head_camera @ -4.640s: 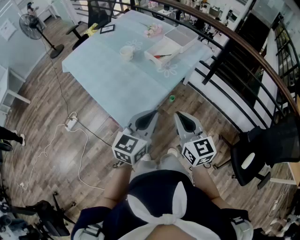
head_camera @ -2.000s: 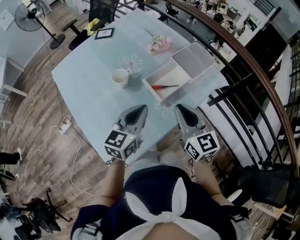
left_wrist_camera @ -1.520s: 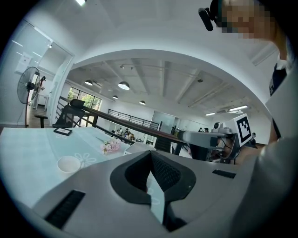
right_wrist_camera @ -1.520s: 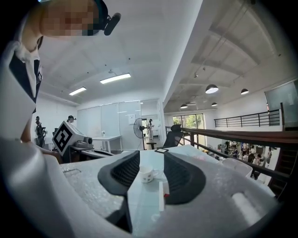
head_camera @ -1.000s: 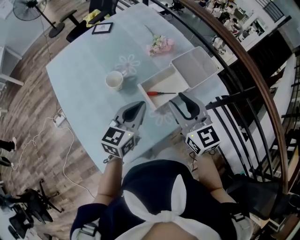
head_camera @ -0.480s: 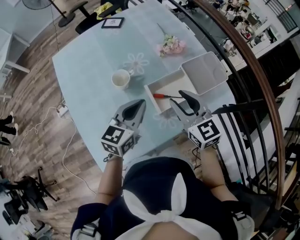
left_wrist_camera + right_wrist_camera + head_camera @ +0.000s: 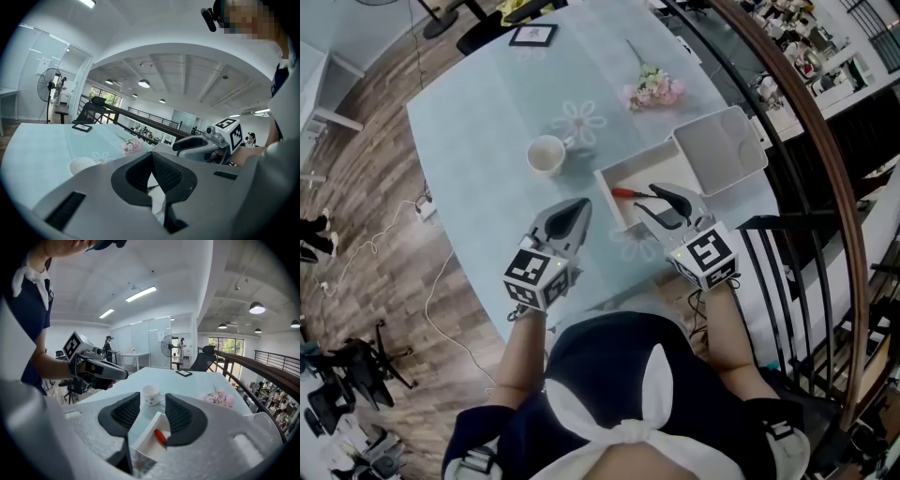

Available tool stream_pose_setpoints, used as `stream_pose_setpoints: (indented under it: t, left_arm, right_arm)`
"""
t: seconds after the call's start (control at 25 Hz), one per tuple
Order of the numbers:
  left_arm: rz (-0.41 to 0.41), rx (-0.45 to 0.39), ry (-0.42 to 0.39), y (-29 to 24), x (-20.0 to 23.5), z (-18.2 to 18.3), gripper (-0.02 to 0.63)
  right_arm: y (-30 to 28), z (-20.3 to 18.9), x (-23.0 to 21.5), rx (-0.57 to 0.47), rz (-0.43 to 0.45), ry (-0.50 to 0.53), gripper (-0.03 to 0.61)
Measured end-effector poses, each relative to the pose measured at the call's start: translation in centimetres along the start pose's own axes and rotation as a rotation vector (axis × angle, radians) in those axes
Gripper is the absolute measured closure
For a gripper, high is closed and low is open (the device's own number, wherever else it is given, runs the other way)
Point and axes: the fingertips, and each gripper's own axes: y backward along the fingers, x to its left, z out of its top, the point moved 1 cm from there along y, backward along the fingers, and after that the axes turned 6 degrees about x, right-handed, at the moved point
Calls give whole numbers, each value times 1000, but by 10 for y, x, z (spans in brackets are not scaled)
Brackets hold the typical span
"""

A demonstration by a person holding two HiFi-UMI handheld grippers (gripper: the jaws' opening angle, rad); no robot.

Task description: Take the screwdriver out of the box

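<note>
Surface: pale blue-green table [image 7: 487, 112] w/ smooth cloth, faint white flower print. Room: grey-brown wood-plank floor [image 7: 375, 187], curved brown handrail on black bars [image 7: 806, 122] along table's far side, white ceiling w/ strip lights, standing fan [image 7: 48, 85] in background.

On table:
- white ceramic mug [image 7: 546, 156], round, glossy
- open white rectangular box [image 7: 633, 159], thin flat walls
- 2nd white shallow tray [image 7: 720, 150] w/ rounded corners, touching box's far end
- small pink flower bunch [image 7: 652, 91]
- black-framed picture [image 7: 533, 36] lying flat near far edge

Screwdriver w/ red handle & thin metal shaft [image 7: 622, 193] lies flat inside box, near its front wall.

Right gripper [image 7: 649, 200]: grey plastic, black ribbed pads, fingers clearly apart, holding nothing, over box. In right gripper view the red handle shows in the gap, next to right pad. Contact can't be judged.

Left gripper [image 7: 575, 208]: fingertips together, nothing held, above bare cloth left of box, apart from mug.
</note>
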Motion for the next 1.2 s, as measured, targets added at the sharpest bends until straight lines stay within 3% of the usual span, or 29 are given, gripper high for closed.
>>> stream_pose_setpoints:
  t: [0.72,1.2]
  left_arm:
    - [-39,72,42,-31,6,-18,598]
    - [-63,121,62,-48,15,-31,598]
  right_arm:
    - [-52,-48,-11,190,110,20,411]
    - [-88,-84,-11,328,180,91,411]
